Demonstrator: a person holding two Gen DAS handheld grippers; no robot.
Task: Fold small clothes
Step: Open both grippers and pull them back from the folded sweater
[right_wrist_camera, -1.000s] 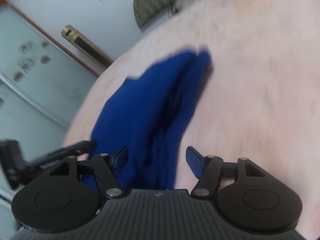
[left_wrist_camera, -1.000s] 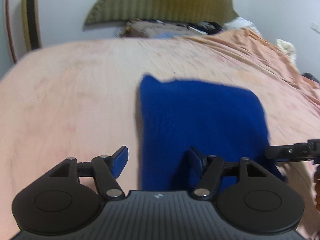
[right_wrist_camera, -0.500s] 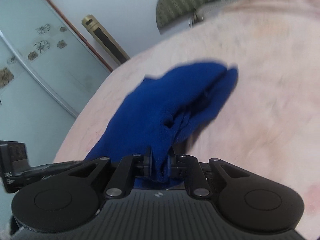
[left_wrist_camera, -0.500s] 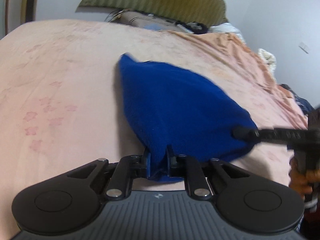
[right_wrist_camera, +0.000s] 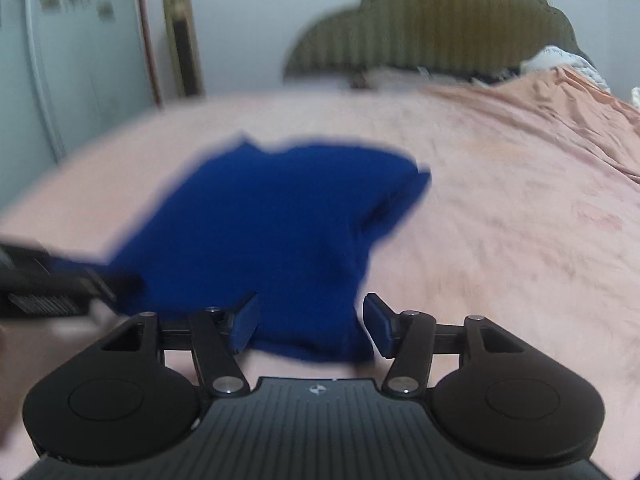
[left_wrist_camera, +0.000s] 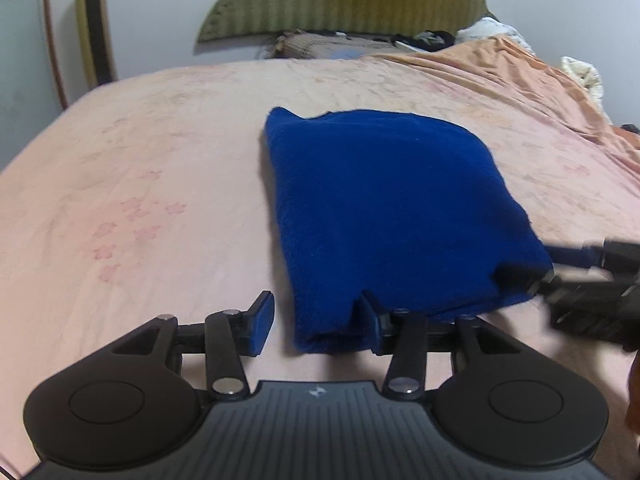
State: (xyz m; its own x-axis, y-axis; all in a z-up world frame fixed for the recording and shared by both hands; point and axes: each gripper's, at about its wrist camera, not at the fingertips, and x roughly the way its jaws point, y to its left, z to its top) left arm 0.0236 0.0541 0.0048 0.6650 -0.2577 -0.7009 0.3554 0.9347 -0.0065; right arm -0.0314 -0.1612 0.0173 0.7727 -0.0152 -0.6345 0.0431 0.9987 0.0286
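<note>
A folded blue cloth lies flat on the pink bedsheet. My left gripper is open, and the cloth's near left corner lies between its fingers. My right gripper is open around the cloth's near right corner. The right gripper also shows at the right edge of the left wrist view, touching the cloth's right corner. The left gripper shows at the left edge of the right wrist view.
An olive headboard stands at the far end with pillows and dark clutter below it. A rumpled orange blanket covers the bed's right side. A gold stand is at the far left wall.
Both grippers were shut on the cloth's near corners half a second ago; both have opened and let it go. The cloth has dropped flat onto the bed.
</note>
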